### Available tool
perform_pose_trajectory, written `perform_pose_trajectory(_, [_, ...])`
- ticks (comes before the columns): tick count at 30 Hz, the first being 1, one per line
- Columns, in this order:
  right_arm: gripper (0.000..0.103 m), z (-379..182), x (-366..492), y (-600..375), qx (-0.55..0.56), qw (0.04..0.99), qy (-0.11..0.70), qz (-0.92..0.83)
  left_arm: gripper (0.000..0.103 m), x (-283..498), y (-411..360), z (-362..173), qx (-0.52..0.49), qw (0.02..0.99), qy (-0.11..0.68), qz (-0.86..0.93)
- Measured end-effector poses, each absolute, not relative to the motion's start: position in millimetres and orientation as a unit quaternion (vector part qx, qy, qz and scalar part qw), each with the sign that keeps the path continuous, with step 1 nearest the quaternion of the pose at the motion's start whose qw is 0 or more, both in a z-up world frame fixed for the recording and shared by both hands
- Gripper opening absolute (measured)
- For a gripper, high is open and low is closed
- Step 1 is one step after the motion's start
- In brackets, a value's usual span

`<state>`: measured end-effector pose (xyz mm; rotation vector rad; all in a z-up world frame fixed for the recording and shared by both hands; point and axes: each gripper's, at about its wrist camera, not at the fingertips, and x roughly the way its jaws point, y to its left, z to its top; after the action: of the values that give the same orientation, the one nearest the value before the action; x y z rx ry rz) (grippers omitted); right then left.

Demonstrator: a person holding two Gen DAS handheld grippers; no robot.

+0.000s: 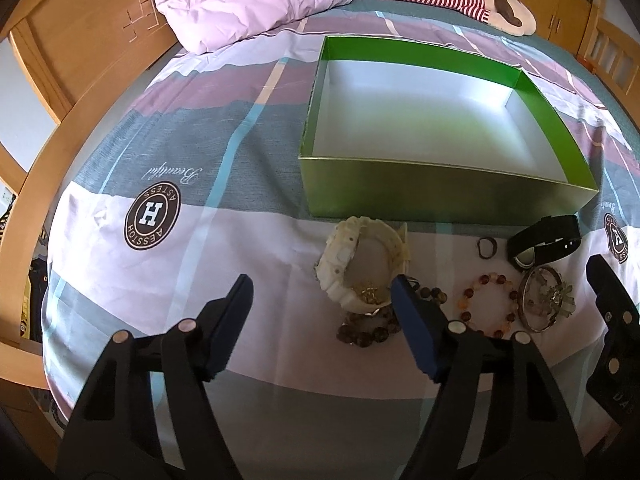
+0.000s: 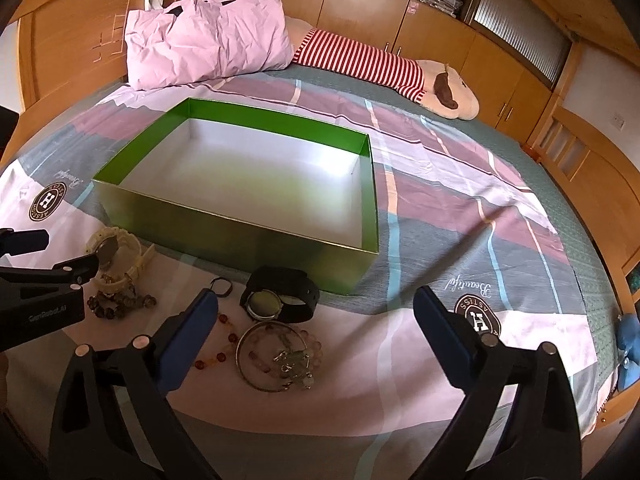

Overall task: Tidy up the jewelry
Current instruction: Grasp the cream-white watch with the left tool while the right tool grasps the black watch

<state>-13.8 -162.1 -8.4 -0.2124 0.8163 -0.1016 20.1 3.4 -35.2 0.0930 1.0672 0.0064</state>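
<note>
Both grippers held spread above the bedsheet (image 1: 120,280), left gripper (image 1: 322,284), right gripper (image 2: 316,300), watches (image 2: 280,300) and bracelets (image 1: 490,306) laid near the green box (image 1: 440,196), nothing gripped.

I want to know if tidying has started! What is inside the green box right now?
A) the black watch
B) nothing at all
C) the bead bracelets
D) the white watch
B: the green box shows only its bare white floor, while the black watch, the white watch and the bead bracelet all lie on the bedsheet in front of it.
</note>
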Motion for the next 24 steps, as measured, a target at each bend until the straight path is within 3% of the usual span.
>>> perform_pose_trajectory(4, [0.098, -13, -13, -162, -0.098, 0.909, 0.402, -0.045, 0.073, 20, 1, -39, 0.047, 0.858, 0.511, 0.003])
perform_pose_trajectory(8, [0.085, -24, -8, -166, -0.085, 0.903, 0.419, -0.04, 0.074, 23, 1, -44, 0.05, 0.857, 0.513, 0.009])
perform_pose_trajectory(11, [0.083, -32, -3, -174, -0.059, 0.897, 0.438, -0.033, 0.073, 27, 0, -52, 0.045, 0.852, 0.521, 0.01])
perform_pose_trajectory(13, [0.075, -41, 2, -181, -0.035, 0.891, 0.452, -0.03, 0.068, 28, -1, -55, 0.046, 0.852, 0.522, 0.01])
perform_pose_trajectory(14, [0.065, -45, 4, -184, -0.025, 0.888, 0.458, -0.029, 0.06, 29, -2, -57, 0.047, 0.853, 0.52, 0.009])
perform_pose_trajectory(15, [0.046, -50, 5, -188, -0.014, 0.885, 0.465, -0.027, 0.05, 30, -3, -58, 0.051, 0.853, 0.52, 0.011])
perform_pose_trajectory(17, [0.019, -58, 7, -194, 0.006, 0.876, 0.482, -0.022, 0.04, 31, -4, -60, 0.065, 0.852, 0.519, 0.011])
perform_pose_trajectory(18, [0.015, -60, 8, -197, 0.019, 0.872, 0.489, -0.017, 0.029, 31, -3, -59, 0.068, 0.853, 0.518, 0.015])
perform_pose_trajectory(20, [0.012, -56, 8, -199, 0.028, 0.871, 0.491, -0.014, 0.019, 33, 0, -58, 0.069, 0.849, 0.523, 0.018])
perform_pose_trajectory(24, [0.007, -39, 8, -206, 0.027, 0.884, 0.466, -0.022, 0.016, 37, 18, -57, 0.024, 0.837, 0.547, 0.007])
